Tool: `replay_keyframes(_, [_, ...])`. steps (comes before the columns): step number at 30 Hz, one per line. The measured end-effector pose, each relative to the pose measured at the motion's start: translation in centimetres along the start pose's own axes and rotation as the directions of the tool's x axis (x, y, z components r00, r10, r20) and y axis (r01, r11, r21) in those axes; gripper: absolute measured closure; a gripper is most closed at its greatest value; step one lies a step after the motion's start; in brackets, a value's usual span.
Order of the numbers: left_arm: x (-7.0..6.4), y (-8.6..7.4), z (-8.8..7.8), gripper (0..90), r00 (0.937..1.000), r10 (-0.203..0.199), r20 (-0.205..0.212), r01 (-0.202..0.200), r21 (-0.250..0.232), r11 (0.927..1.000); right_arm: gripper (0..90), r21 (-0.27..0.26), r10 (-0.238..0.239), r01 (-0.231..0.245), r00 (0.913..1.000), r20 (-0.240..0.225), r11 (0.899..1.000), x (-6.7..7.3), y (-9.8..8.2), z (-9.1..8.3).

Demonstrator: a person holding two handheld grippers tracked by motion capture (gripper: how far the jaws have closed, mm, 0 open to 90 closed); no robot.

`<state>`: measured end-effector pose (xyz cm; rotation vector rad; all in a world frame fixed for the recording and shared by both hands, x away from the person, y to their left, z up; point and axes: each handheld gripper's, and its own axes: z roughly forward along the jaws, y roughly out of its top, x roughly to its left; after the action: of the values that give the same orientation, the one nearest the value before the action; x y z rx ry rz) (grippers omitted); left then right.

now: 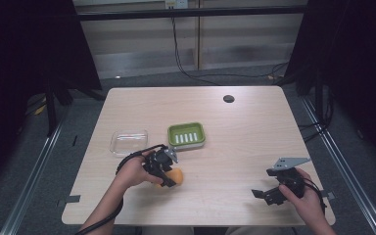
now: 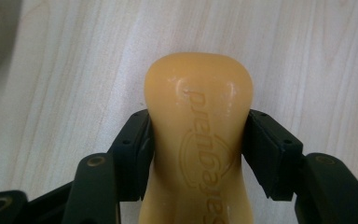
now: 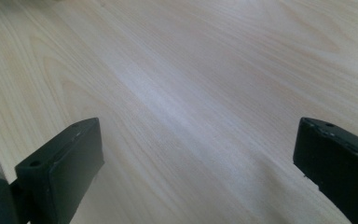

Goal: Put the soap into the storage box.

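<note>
My left gripper [image 1: 169, 177] sits at the wooden table's [image 1: 245, 142] near left, the orange soap bar [image 2: 198, 140] between its jaws. Beyond it lie a clear plastic lid [image 1: 129, 142] and, rightward, a green slotted soap dish [image 1: 186, 135].

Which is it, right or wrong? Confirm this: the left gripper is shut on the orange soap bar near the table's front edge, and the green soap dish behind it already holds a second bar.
Wrong in one respect. The green soap dish holds nothing; the high view shows its slotted white insert bare. The rest stands: the left gripper is shut on the orange soap bar near the table's front edge.
</note>
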<state>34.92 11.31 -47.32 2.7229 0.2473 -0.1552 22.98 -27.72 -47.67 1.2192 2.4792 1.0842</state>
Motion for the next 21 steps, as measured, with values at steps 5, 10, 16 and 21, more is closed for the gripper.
replay_keyframes(5, [-0.2, 0.5, 0.1, 47.4, 0.9972, -0.067, -0.033, 0.068, 0.009, 0.9977, 1.4, -0.002, 0.001, -0.001, 1.0, 0.001, 1.0, 0.0, 0.0, 0.0])
replay_keyframes(10, [-0.1, 0.7, 0.0, 47.8, 0.9937, -0.103, -0.042, 0.105, 0.033, 0.9939, 1.4, -0.007, 0.007, -0.007, 1.0, -0.003, 1.0, -0.1, 0.0, -0.1])
replay_keyframes(16, [0.2, 0.7, -0.6, 48.4, 0.9848, -0.17, -0.037, 0.171, 0.021, 0.9851, 1.4, -0.006, 0.006, -0.005, 1.0, 0.004, 1.0, -0.2, -0.1, -0.1])
replay_keyframes(21, [0.6, 0.8, -1.5, 48.6, 0.9816, -0.186, -0.043, 0.188, 0.039, 0.9814, 1.4, -0.009, 0.005, -0.005, 1.0, 0.005, 1.0, -0.2, -0.1, -0.2])
